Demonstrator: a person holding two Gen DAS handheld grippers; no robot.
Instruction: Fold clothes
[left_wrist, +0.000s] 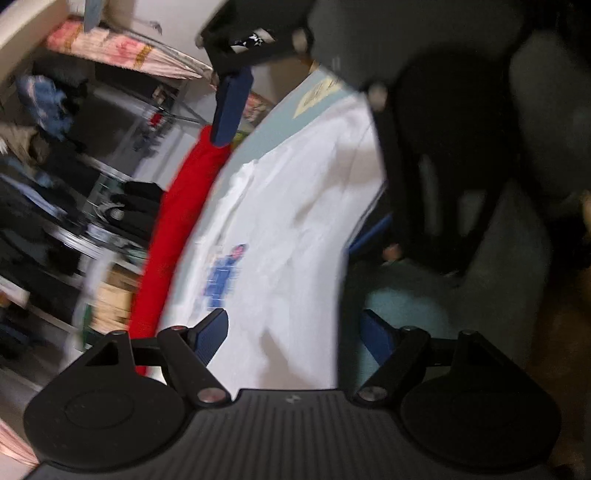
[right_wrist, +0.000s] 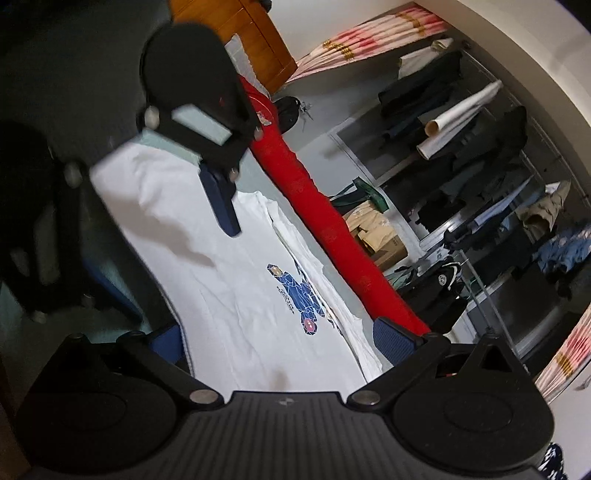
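Observation:
A white T-shirt (left_wrist: 295, 206) with a blue printed figure (left_wrist: 223, 280) lies flat on a pale blue surface (left_wrist: 321, 99); it also shows in the right wrist view (right_wrist: 229, 280) with its print (right_wrist: 297, 299). My left gripper (left_wrist: 295, 336) is open, both blue fingers spread above the shirt's near edge. My right gripper (right_wrist: 280, 339) is open, its fingers spread over the shirt's near edge. Each gripper shows in the other's view, hovering over the shirt's far part: the right one (left_wrist: 295, 48), the left one (right_wrist: 192, 99).
A long red cloth (right_wrist: 325, 229) runs along the surface's far edge, also in the left wrist view (left_wrist: 173, 236). Beyond it are racks of hanging dark clothes (right_wrist: 480, 177), cardboard boxes (right_wrist: 376, 232) and a wooden cabinet (right_wrist: 251, 40).

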